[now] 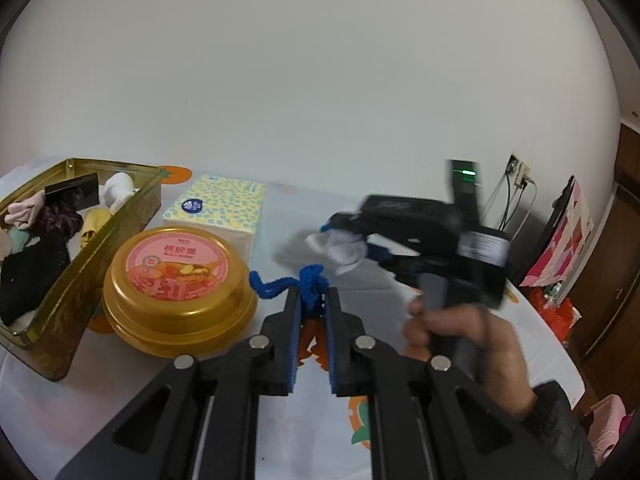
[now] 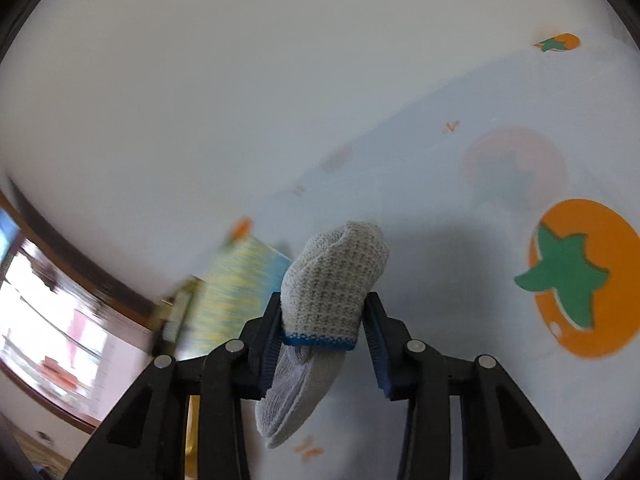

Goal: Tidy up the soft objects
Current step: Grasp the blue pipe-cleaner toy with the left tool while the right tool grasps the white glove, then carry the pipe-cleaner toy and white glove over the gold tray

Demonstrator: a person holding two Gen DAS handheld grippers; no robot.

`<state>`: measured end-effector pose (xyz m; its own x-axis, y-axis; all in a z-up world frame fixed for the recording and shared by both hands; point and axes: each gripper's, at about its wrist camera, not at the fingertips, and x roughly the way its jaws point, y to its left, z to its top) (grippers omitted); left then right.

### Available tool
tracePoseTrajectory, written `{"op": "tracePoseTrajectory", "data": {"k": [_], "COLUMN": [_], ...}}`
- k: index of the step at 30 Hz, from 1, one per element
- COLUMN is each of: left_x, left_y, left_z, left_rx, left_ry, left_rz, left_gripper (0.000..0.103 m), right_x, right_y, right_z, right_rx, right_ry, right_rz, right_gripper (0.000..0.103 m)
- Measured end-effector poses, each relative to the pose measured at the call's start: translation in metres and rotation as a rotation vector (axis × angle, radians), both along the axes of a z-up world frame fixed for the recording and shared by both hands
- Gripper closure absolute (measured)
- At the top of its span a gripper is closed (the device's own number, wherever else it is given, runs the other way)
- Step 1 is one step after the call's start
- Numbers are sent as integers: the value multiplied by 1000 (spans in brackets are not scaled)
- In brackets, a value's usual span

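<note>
My left gripper [image 1: 314, 295] is shut on a blue knitted cord [image 1: 309, 280], whose loose end curls to the left over the tablecloth. In the right wrist view my right gripper [image 2: 323, 304] is shut on a grey-white knitted sock [image 2: 332, 280] with a blue trim. The sock's cuff hangs down between the fingers, above the cloth. From the left wrist view the right gripper [image 1: 340, 238] shows blurred at centre right, carrying the white sock [image 1: 344, 250], with a hand [image 1: 460, 336] on its handle. A rectangular gold tin [image 1: 120, 220] at the left holds several socks and soft items.
A round gold tin with a pink lid [image 1: 176, 292] stands beside the rectangular tin. Behind it lies a yellow dotted tissue pack [image 1: 220, 208], also blurred in the right wrist view as the tissue pack [image 2: 236, 280]. The white tablecloth [image 2: 460, 320] carries orange fruit prints. Cables and a bag sit at the right.
</note>
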<state>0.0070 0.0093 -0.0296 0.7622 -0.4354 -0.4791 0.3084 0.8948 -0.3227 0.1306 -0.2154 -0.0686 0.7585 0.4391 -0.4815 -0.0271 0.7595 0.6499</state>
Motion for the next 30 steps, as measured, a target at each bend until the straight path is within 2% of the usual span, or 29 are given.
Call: {"op": "tracePoseTrajectory", "data": {"k": [3,6,7,10,14,16,20,22,24,30], "left_x": [0,0,1,0,-7,-8,-4,-2,-2,-3], "left_y": [4,5,5,4,7,16,32,41,46,47], "left_z": [0,0,0,3,14,19,16,15,15,15], "left_rx": [-21,-33,-34,-36,33,26,12,-29,-27,1], "left_ry": [-2,-4,-4,-29,-153,-199,-222,-216,-223,-231], "left_rz": [-1,-4,-5,-30,-13,-24,-19,-16,6,21], "left_gripper": [95,95,95,95,95,95,95,95,95,95], "right_x": [-35,-70,-81,-114,-133,-141,-145,-153,-161,-159], "right_y": [-9,-9,-7,10,23,28,45,57,66,77], "right_z": [13,26,30,45,48,47,46,49,51,54], "right_rx": [57,45,14,-187,-281,-323,-376,-419,-446,-426], "right_ry": [-124,-243,-279,-364,-395,-403,-424,-459,-489,-478], "right_rz": [21,21,7,-72,-136,-179,-209,-230,-243,-218], "right_gripper": [61,61,61,61,61,61,61,61,61,61]}}
